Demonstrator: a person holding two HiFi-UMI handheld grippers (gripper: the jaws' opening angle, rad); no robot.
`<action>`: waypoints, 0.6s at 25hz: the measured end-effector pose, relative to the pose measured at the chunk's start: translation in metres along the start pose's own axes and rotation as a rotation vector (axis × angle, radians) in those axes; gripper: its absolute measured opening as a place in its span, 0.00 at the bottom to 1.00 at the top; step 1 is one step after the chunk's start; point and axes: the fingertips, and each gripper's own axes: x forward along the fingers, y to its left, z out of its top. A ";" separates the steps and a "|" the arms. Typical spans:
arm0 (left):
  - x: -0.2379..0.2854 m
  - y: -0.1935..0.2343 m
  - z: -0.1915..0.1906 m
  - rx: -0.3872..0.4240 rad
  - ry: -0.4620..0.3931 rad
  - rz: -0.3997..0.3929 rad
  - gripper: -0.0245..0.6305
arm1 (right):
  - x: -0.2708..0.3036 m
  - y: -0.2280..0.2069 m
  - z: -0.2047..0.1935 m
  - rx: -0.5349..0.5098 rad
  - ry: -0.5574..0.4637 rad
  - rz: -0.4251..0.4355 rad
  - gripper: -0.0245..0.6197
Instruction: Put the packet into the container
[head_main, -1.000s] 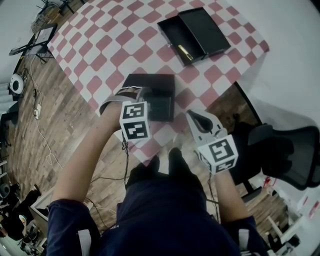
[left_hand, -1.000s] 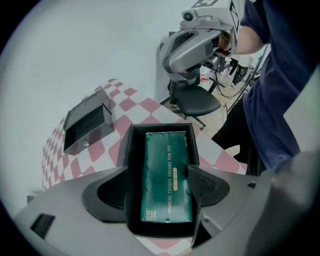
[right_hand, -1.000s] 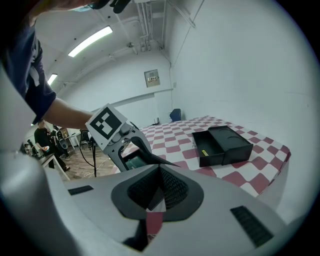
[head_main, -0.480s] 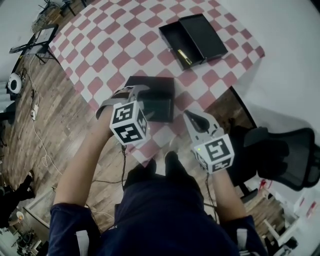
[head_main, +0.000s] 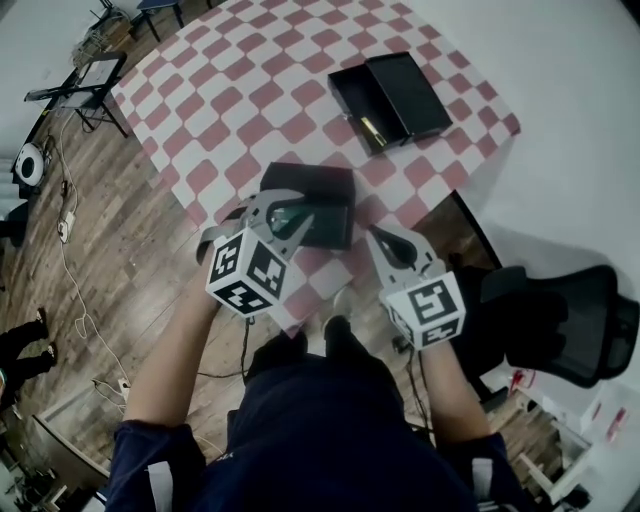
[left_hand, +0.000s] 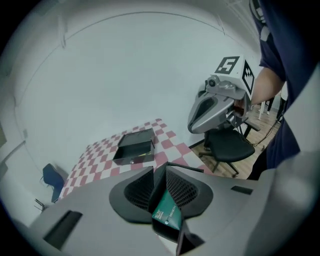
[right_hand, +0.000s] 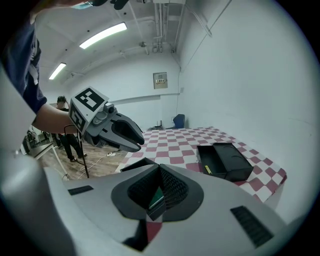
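A green packet (left_hand: 167, 215) sits between the jaws of my left gripper (left_hand: 161, 172), which are closing on it, and the pads look pressed against it. In the head view that gripper (head_main: 298, 206) hangs over a dark box (head_main: 328, 185) near the table's front edge. My right gripper (head_main: 380, 234) hovers just right of the box with its jaws together. A second green packet (right_hand: 156, 196) shows between them in the right gripper view. The open black container (head_main: 352, 100) lies farther back on the checked cloth, with a small yellow item (head_main: 369, 125) inside.
The red-and-white checked table (head_main: 250, 90) ends close to my legs. A black office chair (head_main: 560, 320) stands at the right. Wooden floor with cables and stands (head_main: 70, 90) runs along the left. A white wall (head_main: 560, 80) lies beyond the table's right side.
The jaws of my left gripper have come together from wide open, and its marker cube has dropped lower and leftward. The right gripper has barely moved.
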 end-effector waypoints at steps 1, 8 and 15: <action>-0.006 0.001 0.001 -0.021 -0.019 0.014 0.18 | 0.000 0.002 0.003 -0.005 -0.002 0.000 0.06; -0.040 0.003 -0.006 -0.159 -0.102 0.090 0.11 | 0.000 0.019 0.024 -0.053 -0.019 0.005 0.06; -0.063 0.000 -0.014 -0.253 -0.153 0.123 0.08 | -0.001 0.035 0.039 -0.095 -0.030 0.006 0.06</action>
